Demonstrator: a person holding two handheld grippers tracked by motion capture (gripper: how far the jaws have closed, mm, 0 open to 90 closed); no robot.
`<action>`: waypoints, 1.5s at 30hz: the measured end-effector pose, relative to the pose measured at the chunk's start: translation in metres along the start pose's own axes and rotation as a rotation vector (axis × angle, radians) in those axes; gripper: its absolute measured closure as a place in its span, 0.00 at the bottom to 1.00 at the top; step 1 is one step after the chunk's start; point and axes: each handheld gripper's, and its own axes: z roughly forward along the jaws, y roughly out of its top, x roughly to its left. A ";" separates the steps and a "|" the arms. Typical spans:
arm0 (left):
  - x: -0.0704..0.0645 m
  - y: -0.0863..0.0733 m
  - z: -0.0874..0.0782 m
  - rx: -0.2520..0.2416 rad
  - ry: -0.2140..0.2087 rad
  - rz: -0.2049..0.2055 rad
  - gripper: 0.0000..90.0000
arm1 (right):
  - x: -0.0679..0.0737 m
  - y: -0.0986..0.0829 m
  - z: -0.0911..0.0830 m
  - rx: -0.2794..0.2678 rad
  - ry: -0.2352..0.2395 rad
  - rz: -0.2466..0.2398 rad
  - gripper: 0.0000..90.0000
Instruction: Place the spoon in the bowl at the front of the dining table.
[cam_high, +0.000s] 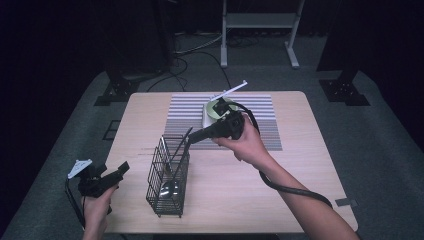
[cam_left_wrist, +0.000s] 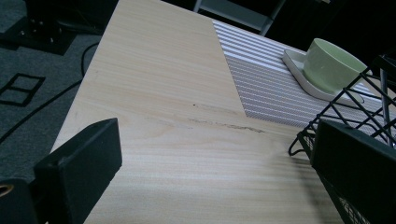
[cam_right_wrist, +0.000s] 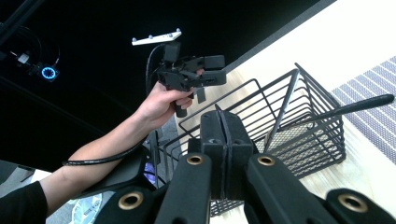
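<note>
Black wire basket (cam_high: 167, 176) stands on the near half of the table (cam_high: 300, 165), holding a spoon (cam_high: 170, 187) bowl-down and a black-handled utensil (cam_right_wrist: 359, 105) that leans out over its top rim. My right gripper (cam_high: 193, 135) hovers just above the basket's far rim, close to that leaning handle. Its jaws are pressed together, and in the right gripper view nothing shows between them. My left gripper (cam_high: 122, 167) hangs to the left of the basket, near the table's edge, with its jaws spread wide and nothing in them. Beyond the basket, a pale green cup (cam_left_wrist: 329, 63) sits on a white tray (cam_left_wrist: 293, 58) on the striped mat (cam_high: 190, 112)

I judge the step in hand to be work on the utensils in the basket, with the right gripper placed at the leaning handle but not gripping it. Any next move on that handle calls for opening the jaws first, setting them either side of it, and keeping them off the wire rim. The basket looks light, so my left gripper may need to steady its left wall
</note>
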 end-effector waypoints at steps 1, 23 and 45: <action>0.000 0.000 0.000 0.000 0.000 0.000 0.01 | 0.000 0.000 0.000 0.000 0.000 0.000 0.99; 0.000 0.000 0.000 0.001 -0.001 -0.003 0.01 | 0.003 0.008 -0.023 -0.057 0.023 0.034 0.99; -0.001 0.000 0.000 0.005 -0.001 -0.001 0.01 | 0.004 0.006 -0.055 -0.107 0.022 0.050 0.99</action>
